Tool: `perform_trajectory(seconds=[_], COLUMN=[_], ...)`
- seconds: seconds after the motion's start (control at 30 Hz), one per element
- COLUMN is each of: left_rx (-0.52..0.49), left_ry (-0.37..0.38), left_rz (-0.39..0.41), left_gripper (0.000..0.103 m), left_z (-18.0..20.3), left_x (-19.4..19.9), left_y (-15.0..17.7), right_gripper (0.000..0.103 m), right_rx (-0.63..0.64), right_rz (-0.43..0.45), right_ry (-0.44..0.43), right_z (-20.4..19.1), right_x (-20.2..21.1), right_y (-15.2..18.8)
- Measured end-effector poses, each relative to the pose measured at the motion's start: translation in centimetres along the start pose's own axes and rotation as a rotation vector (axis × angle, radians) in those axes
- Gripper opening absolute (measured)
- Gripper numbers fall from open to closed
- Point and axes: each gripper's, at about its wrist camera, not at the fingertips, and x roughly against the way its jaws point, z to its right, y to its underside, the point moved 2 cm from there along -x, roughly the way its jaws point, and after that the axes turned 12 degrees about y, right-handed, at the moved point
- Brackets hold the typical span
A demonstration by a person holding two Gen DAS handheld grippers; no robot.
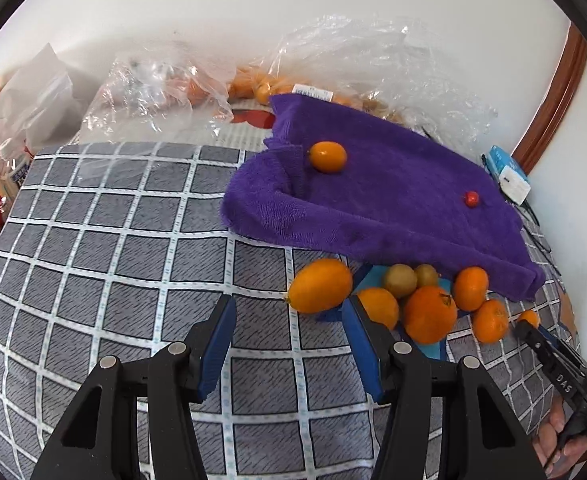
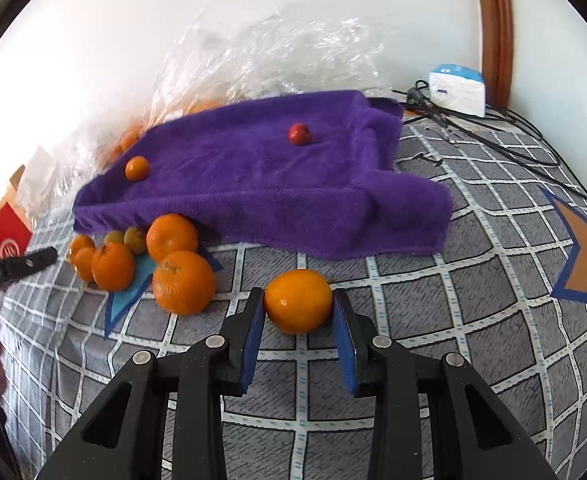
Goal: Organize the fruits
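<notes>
right fingers (image 2: 298,312) flank an orange (image 2: 298,301) without closing; left fingers (image 1: 289,320) gape empty; bag (image 1: 373,52) holds oranges.

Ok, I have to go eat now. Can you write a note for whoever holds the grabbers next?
Left gripper: open, empty, next to the fruit heap on the blue paper shape.
Right gripper: fingers either side of a lone orange on the checked cloth; can't tell if it's clamped.
On the purple towel: one small orange and one red fruit.
Left to do: the heap and the lone orange. Where each belongs isn't shown.
</notes>
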Motion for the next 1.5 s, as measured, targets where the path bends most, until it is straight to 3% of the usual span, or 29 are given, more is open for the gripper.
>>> perform_trajectory(seconds=[0.3,0.5,0.6,0.7,1.0,1.23,1.5], left_rx=[-0.054,-0.060,-0.063,-0.051,-0.105,-0.073,-0.056], left_ry=[0.026,0.050,0.047,0.069,-0.001,0.023,0.027], left_rz=[-0.033,0.010,0.024,0.022,0.041,0.041,0.100], left_gripper=[0.052,0.051,0.040,0.038,0.039,0.038,0.036], left_z=[0.5,0.9,0.8,0.8,1.5,1.0,0.6], left_x=[-3.0,-3.5,-3.5,-3.4,-3.0,-3.0,-1.8], left_y=[-0.3,-0.3,-0.2,-0.1,0.7,0.4,0.2], right_gripper=[0.034,0.034,0.034,0.034,0.034,0.034,0.034], right_rx=[-0.033,-0.005,0.011,0.033,0.063,0.062,0.057], right_rz=[-0.020,-0.021,-0.017,-0.012,-0.022,-0.014,0.003], right_ry=[-0.013,0.010,0.031,0.055,0.093,0.094,0.081], right_z=[0.6,0.0,-0.3,-0.7,-1.2,-1.2,-1.0], right_x=[-0.5,-0.6,-0.6,-0.6,-0.7,-0.6,-0.2], right_y=[0.0,-0.1,0.0,0.1,0.1,0.1,0.1])
